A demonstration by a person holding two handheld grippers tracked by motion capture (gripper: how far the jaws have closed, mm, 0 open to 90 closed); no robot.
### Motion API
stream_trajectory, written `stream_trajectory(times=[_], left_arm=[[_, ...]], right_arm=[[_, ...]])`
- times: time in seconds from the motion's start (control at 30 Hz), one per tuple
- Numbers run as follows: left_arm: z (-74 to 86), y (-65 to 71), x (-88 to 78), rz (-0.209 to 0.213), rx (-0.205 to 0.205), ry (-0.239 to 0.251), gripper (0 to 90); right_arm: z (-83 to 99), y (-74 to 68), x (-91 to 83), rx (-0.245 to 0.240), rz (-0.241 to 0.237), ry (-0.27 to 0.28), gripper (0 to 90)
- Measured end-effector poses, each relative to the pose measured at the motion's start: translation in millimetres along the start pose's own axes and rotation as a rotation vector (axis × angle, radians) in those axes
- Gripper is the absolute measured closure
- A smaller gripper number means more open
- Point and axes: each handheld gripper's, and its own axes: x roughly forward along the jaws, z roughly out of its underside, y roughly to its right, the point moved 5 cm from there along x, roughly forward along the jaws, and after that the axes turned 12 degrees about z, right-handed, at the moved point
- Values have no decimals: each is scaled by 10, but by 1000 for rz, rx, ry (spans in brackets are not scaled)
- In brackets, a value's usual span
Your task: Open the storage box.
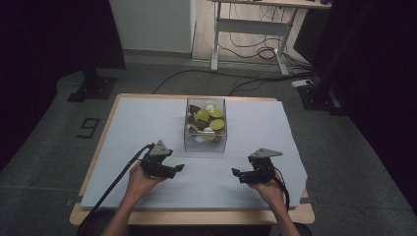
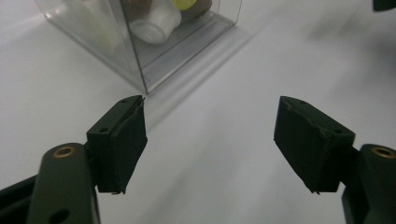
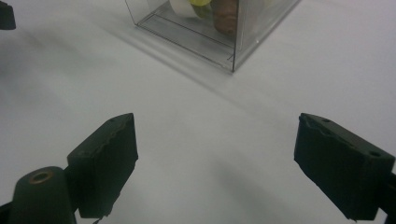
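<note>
I have both tools low over the white sheet (image 1: 147,123) that covers the surface (image 1: 98,147), one in each hand. My left tool (image 1: 173,168) sits at about 7 o'clock from the box (image 1: 205,129), near its front left corner. In the left gripper view its jaws stand wide apart with nothing between them, and the box's near corner lies just beyond the left jaw tip.

My right tool (image 1: 238,173) sits at about 5 o'clock from the box, a little farther out than the left one. In the right gripper view its jaws are also spread wide and empty, bare sheet between them, with the box at 12 o'clock ahead.

The box is clear, open at the top, and stands upright near the middle of the surface, toward the far edge. Inside I make out lime-green rounded pieces (image 1: 217,124), a few white pieces (image 1: 210,106) and brownish ones (image 1: 194,109); I cannot tell exactly what they are. The left gripper view shows a small white cup-like shape (image 2: 156,25) lying against the near wall.
</note>
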Motion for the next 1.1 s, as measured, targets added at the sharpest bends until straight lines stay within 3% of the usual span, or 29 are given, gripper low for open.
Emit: stream_trajectory(times=[0.3,0.4,0.63,0.83,1.1], left_arm=[[-169,-25,92,12,6,10,314],[-239,-62,133,23,-1,21,338],[-312,-128,194,0,10,0,395],[-366,-163,241,12,-6,21,443],[-449,-185,304,26,-15,28,492]], right_arm=[[-99,-47,75,-24,9,-23,201],[-168,-64,120,-18,4,-24,270],[-275,-97,194,-26,3,-18,336],[-339,-122,255,-29,6,-18,373],[-471,-211,353,-35,-26,-4,472]])
